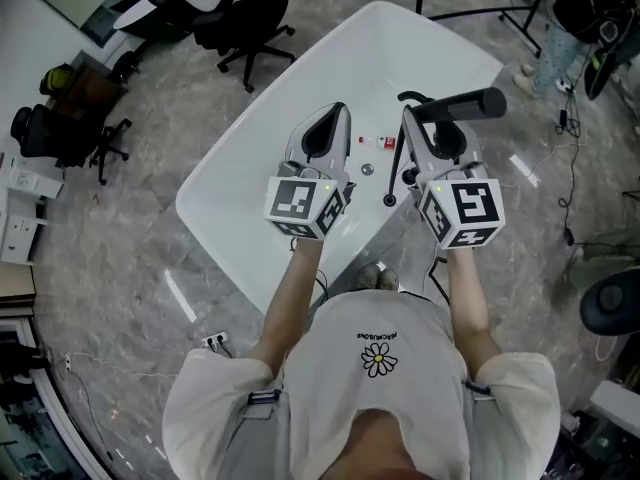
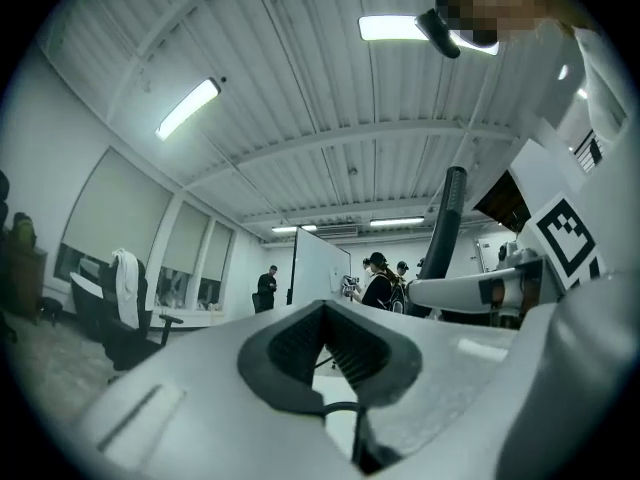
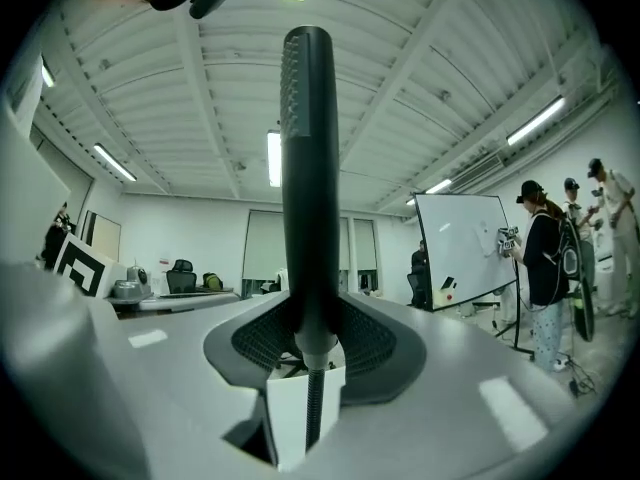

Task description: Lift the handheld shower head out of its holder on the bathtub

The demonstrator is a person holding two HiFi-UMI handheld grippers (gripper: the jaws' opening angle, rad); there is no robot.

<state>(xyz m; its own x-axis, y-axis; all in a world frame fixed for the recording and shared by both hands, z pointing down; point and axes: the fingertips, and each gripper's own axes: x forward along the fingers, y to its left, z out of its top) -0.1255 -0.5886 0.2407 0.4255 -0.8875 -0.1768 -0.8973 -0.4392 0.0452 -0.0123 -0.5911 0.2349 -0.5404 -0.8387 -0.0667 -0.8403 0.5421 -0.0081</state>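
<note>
The handheld shower head is a dark wand, lifted above the white bathtub and pointing right. My right gripper is shut on its lower end. In the right gripper view the shower head rises straight out of the closed pads, and its ribbed hose drops below them. A thin black hose runs down to the tub's near rim. I cannot make out the holder. My left gripper hovers over the tub to the left, jaws together with nothing between them. The left gripper view shows the wand to the right.
A round drain and a small red and white item lie in the tub. Office chairs stand at the far left, with stands and cables on the floor at right. Several people stand by a whiteboard.
</note>
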